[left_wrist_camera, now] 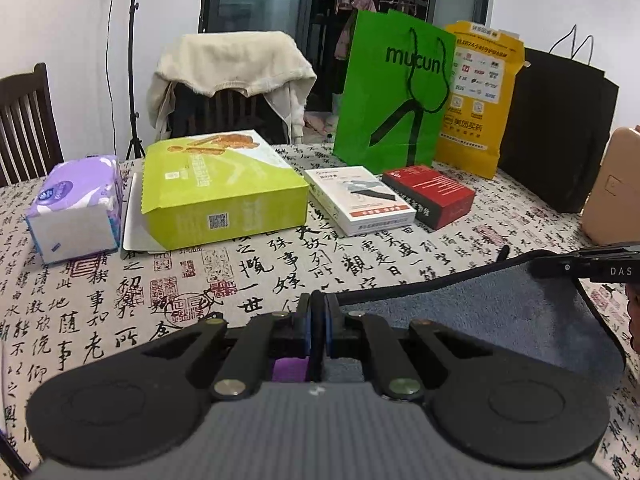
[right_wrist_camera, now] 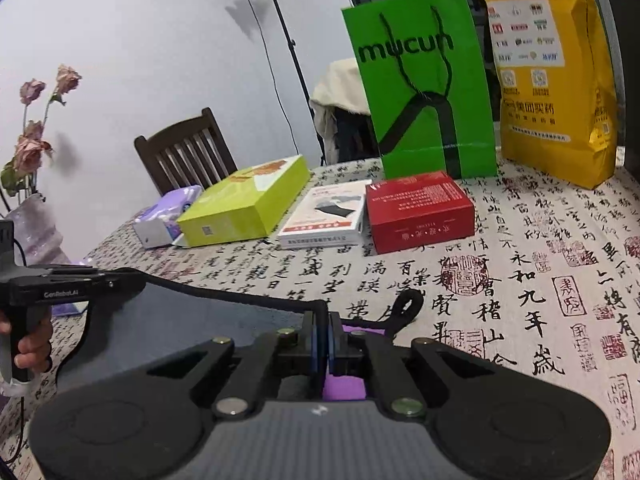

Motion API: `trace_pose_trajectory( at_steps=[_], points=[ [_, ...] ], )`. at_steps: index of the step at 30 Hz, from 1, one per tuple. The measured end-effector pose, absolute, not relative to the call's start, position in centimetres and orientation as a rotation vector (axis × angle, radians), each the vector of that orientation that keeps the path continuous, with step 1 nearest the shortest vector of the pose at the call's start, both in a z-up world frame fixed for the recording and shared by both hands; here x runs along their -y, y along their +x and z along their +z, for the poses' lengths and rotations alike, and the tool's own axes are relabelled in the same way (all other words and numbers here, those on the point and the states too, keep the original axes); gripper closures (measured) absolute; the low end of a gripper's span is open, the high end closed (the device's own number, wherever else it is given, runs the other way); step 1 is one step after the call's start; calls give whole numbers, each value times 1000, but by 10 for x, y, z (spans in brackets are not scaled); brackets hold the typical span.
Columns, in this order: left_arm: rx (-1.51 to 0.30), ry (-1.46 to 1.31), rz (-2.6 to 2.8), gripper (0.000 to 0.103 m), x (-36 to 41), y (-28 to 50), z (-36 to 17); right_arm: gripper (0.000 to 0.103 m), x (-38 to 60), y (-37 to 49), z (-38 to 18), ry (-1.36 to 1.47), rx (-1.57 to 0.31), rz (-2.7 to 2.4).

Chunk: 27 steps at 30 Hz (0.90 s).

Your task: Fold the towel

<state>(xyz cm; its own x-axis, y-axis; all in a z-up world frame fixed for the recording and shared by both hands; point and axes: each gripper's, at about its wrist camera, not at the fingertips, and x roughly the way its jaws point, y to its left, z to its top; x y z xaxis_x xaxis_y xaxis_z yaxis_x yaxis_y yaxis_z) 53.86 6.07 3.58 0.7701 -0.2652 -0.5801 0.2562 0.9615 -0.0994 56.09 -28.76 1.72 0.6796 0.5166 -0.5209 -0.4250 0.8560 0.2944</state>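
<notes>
While both grippers are pinching the grey towel [left_wrist_camera: 500,312] by its black-piped top edge, the cloth is hanging stretched between them above the near side of the table [left_wrist_camera: 120,292]. Left gripper [left_wrist_camera: 319,328] is sitting with jaws together, clamped on one corner of the edge; right gripper [right_wrist_camera: 323,340] is doing the same at the other corner, where the towel's black hanging loop [right_wrist_camera: 406,308] is sticking out just past its fingers. Purple is showing under the jaws in both wrist views. Readable writing: the green bag [left_wrist_camera: 394,92] is reading "mucun"; the right gripper's body in the left view is showing "DAS", cut off at the frame; the left gripper's body in the right view is reading "GenRobot.AI". The yellow bag [right_wrist_camera: 552,72] is carrying Chinese print and small logos, too small to read surely. The tablecloth is covered in black calligraphy with red seal stamps. Standing in a row beyond the towel: purple tissue pack [left_wrist_camera: 76,204], lime-green box [left_wrist_camera: 224,188] with a QR code, white box [left_wrist_camera: 360,200], red box [right_wrist_camera: 420,212], then the bags behind, plus a black bag [left_wrist_camera: 560,128] at the far right. A band of bare cloth is lying between the towel's edge and the boxes. The towel's right-hand border is lying near the table's edge.
</notes>
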Motion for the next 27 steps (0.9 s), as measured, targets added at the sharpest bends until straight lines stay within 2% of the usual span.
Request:
trace_pose_trajectory(
  at_steps=[23, 25, 27],
  points=[
    [-709, -28, -240, 95, -67, 578, 5, 95, 282, 600, -14, 118, -681, 487],
    [-713, -26, -233, 93, -68, 578, 4, 94, 281, 600, -14, 115, -679, 485],
    [-722, -34, -205, 86, -72, 579, 5, 93, 282, 600, -14, 113, -678, 488]
  ],
)
